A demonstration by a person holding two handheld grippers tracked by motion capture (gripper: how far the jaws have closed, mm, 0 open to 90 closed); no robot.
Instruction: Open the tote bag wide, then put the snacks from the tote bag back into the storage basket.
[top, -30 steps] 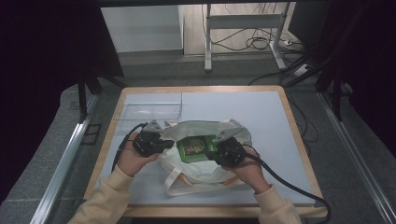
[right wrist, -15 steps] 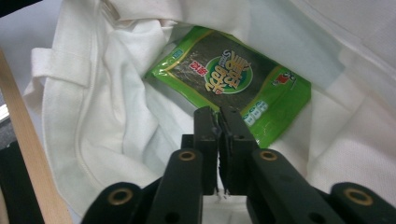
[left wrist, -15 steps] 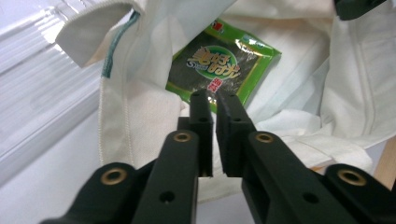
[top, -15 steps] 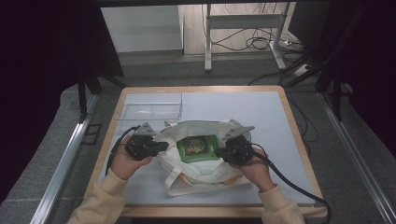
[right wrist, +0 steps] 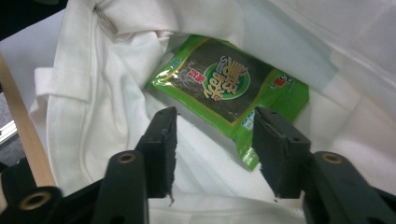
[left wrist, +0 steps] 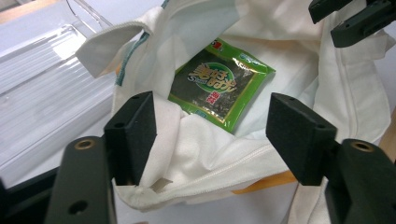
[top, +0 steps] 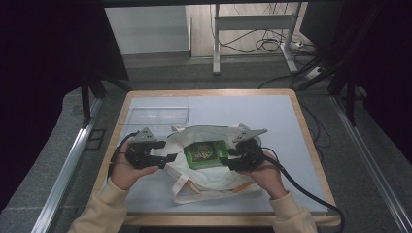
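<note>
The bag (top: 204,160), white cloth, lies open at the middle of the desk (top: 291,121), its mouth spread between the two claws. At far left a clear tray (top: 155,114) sits near the desk's back edge, just beside the bag. The left claw (top: 167,154) is wide open at the bag's left rim, cloth lying between its jaws, nothing pinched. Inside the bag lies a green packet (top: 206,153), flat. The right claw (top: 228,158) stands partly open over the bag's right rim, gripping nothing.
</note>
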